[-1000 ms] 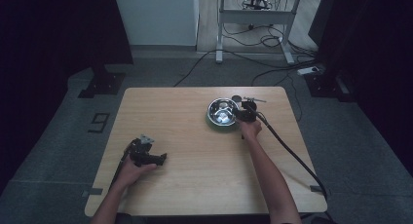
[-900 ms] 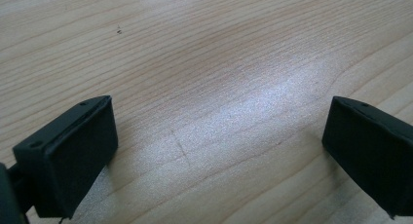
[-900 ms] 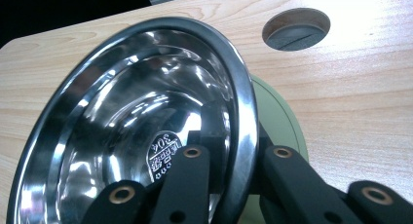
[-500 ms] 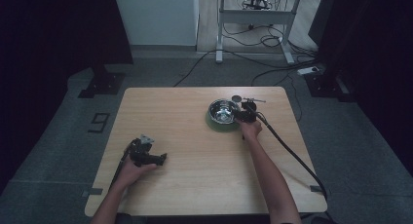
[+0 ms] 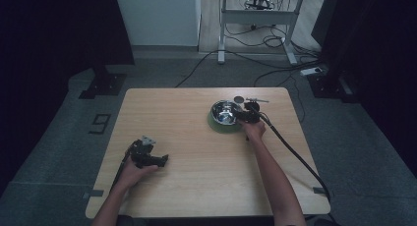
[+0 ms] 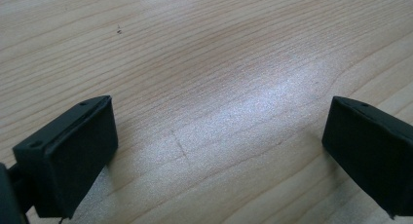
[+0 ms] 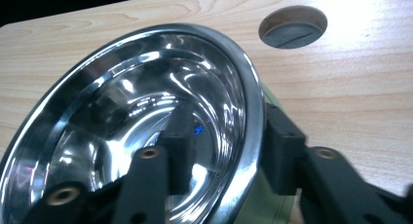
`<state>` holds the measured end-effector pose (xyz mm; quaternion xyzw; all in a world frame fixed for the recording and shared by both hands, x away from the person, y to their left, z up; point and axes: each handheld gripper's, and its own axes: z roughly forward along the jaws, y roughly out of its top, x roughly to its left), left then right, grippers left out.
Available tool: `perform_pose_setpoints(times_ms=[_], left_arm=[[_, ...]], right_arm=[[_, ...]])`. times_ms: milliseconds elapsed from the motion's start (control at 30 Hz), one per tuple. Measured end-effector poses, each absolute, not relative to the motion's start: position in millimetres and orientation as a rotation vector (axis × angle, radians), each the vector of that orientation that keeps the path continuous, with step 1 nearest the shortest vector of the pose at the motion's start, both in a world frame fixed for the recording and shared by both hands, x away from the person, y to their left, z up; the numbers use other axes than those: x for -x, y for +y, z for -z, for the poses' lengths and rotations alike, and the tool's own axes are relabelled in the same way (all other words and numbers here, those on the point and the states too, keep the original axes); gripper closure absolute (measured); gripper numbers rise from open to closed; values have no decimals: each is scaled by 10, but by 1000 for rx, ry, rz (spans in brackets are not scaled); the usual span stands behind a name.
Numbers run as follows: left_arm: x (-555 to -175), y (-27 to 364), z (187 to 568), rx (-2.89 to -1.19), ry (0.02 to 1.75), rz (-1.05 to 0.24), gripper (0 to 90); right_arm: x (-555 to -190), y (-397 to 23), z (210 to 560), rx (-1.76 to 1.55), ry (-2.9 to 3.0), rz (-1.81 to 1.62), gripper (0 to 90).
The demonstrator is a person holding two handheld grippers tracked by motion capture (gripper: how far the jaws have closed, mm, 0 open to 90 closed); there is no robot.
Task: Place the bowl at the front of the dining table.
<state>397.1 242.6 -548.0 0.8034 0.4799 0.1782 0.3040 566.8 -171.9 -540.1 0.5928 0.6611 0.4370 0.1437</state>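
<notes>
A shiny steel bowl (image 5: pixel 224 114) with a green base stands on the far right part of the wooden table (image 5: pixel 196 186). My right gripper (image 5: pixel 244 116) grips its right rim. In the right gripper view one jaw is inside the bowl (image 7: pixel 131 126) and the other outside, and the gripper (image 7: pixel 234 151) is shut on the rim. My left gripper (image 5: pixel 148 157) rests on the table near the front left, held by a hand. In the left gripper view the gripper (image 6: pixel 219 151) is open, its jaws wide apart over bare wood.
A round cable hole (image 5: pixel 239 98) (image 7: pixel 293 27) lies in the tabletop just behind the bowl, with a small metal object (image 5: pixel 256 100) next to it. A thick black cable (image 5: pixel 295 155) trails from the right gripper over the table's right edge.
The bowl and right gripper have barely shifted. The left hand and gripper have not moved.
</notes>
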Motion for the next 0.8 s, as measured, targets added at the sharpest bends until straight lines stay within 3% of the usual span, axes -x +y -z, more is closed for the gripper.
perform_pose_setpoints(times_ms=[400,800], left_arm=[[-3971,2426,5480,-2129,1271,-472,0],[-3971,2426,5480,-2129,1271,-472,0]], right_arm=[[-5550,-1771,5287,-1632,1848,-1253,385],[-5407,-1801,5165,-1571,1878,-1244,353]])
